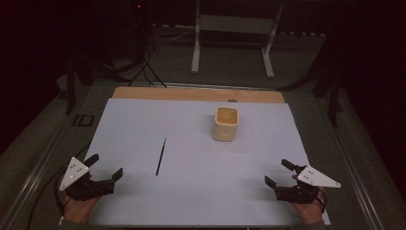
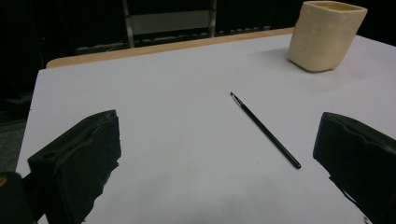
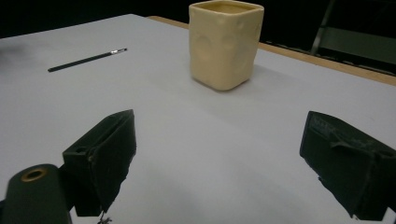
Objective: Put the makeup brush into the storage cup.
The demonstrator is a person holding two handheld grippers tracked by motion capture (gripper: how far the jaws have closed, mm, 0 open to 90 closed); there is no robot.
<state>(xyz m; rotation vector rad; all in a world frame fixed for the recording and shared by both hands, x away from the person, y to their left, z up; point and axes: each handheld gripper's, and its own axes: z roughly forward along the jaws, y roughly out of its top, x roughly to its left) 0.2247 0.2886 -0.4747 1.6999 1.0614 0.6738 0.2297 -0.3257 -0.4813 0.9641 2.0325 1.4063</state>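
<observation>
The room around the desk (image 1: 201, 93) is dark, so the metal frame legs (image 1: 196, 43) behind it and the cables on the floor are hard to make out. A pale sheet (image 1: 201, 191) covers most of the wooden top and leaves a strip of wood bare at the far edge.

The left gripper (image 1: 106, 164) holds its jaws wide apart with nothing between them, and they touch nothing. The right gripper (image 1: 278, 173) is spread just as wide and is likewise empty.

A thin black brush with a silvery ferrule (image 2: 264, 129) lies flat on the sheet, ahead of the left gripper and a little to its right, apart from it. A cream, squarish ceramic cup with rounded corners and a dimpled wall (image 3: 225, 44) stands upright ahead of the right gripper, well apart from it. Its inside is cut off from sight in both gripper views.
</observation>
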